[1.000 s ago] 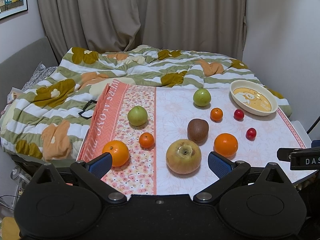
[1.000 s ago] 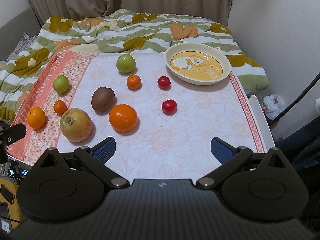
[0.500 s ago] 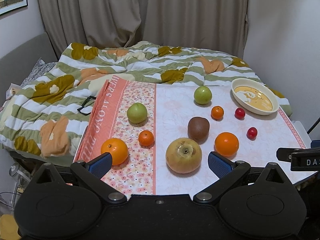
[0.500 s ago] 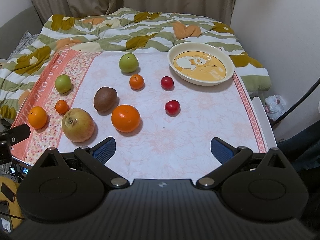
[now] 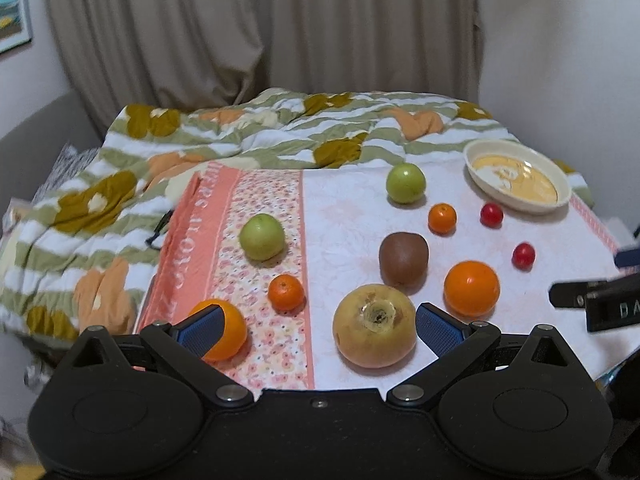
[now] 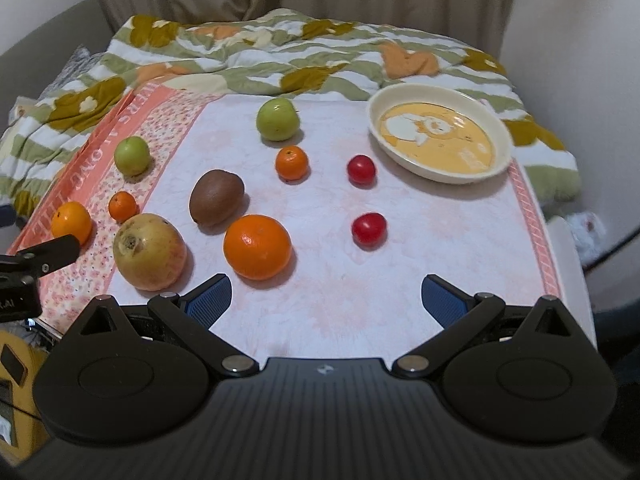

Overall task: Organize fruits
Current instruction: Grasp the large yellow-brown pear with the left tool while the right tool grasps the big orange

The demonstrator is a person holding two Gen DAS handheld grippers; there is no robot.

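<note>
Fruits lie spread on a pink-and-white cloth (image 6: 332, 312): a big yellow pomegranate (image 5: 375, 325) (image 6: 149, 256), a kiwi (image 5: 403, 257) (image 6: 216, 197), a large orange (image 5: 471, 288) (image 6: 257, 246), another orange (image 5: 228, 330) at front left, two mandarins (image 5: 285, 292) (image 6: 292, 163), two green apples (image 5: 262, 236) (image 6: 277, 119) and two red cherry tomatoes (image 6: 368, 229) (image 6: 361, 169). A cream bowl (image 6: 498, 128) (image 5: 560, 184) stands empty at back right. My left gripper (image 5: 318, 326) is open, low, near the pomegranate. My right gripper (image 6: 326, 298) is open and empty above the cloth's front.
A rumpled green, white and orange quilt (image 5: 256, 136) covers the bed behind and left of the cloth. Curtains (image 5: 256, 28) hang behind. A white wall (image 6: 580, 40) is on the right. The table's right edge (image 6: 568, 256) drops off beside a cable.
Both grippers have moved forward and lower toward the fruits, which now look larger. The fruits and bowl have not moved. Both grippers stay open.
</note>
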